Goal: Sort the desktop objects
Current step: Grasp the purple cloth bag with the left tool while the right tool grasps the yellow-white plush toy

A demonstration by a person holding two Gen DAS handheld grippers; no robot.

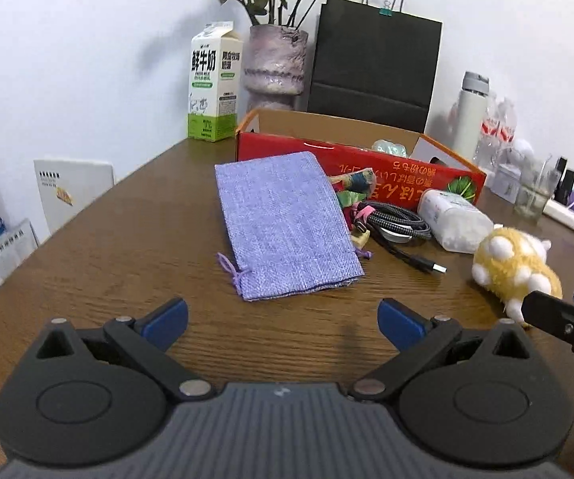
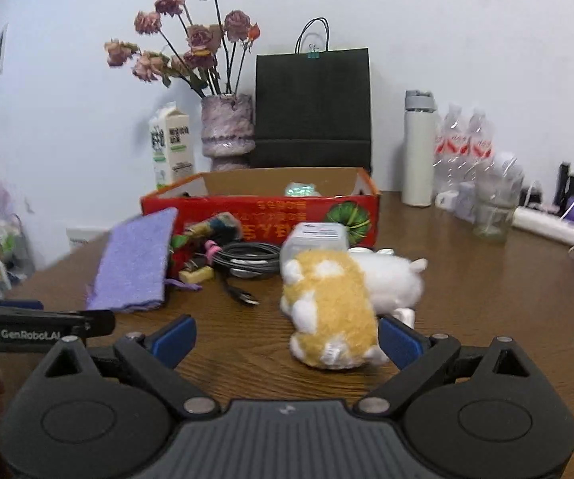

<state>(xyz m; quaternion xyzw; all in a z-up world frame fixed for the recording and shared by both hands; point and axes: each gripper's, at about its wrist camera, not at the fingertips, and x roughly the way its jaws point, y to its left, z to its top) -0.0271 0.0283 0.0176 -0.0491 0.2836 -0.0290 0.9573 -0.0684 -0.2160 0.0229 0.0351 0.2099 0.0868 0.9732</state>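
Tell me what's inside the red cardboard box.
Over the red cardboard box's front wall, only a pale green shiny object shows inside. The wall hides the box floor and anything lower.

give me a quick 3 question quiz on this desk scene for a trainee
1. True or false: the right tongs are shut on the plush toy.
2. What lies directly ahead of the left tongs? A) purple pouch B) milk carton C) white bottle
3. Fill in: the coiled black cable lies in front of the red ____.

Key: 1 false, both tongs are open and empty; 2 A; 3 box.
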